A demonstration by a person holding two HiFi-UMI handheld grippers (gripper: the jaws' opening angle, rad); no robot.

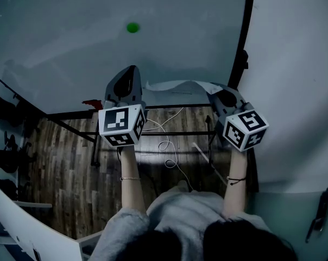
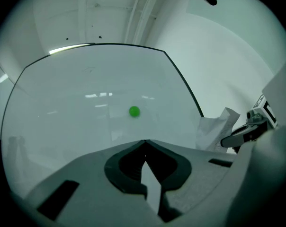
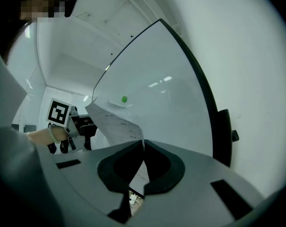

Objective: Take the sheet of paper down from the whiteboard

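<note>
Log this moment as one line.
left gripper: shut on sheet | right gripper: shut on sheet | green magnet: on whiteboard, apart from sheet

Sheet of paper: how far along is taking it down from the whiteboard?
Done: the sheet of paper sits unpinned, well below the green magnet on the whiteboard. In hand: the left tool and right tool each clamp it. Left: probably carrying it clear of the board.

White cable (image 1: 174,159) on wooden floor (image 1: 66,162)
</note>
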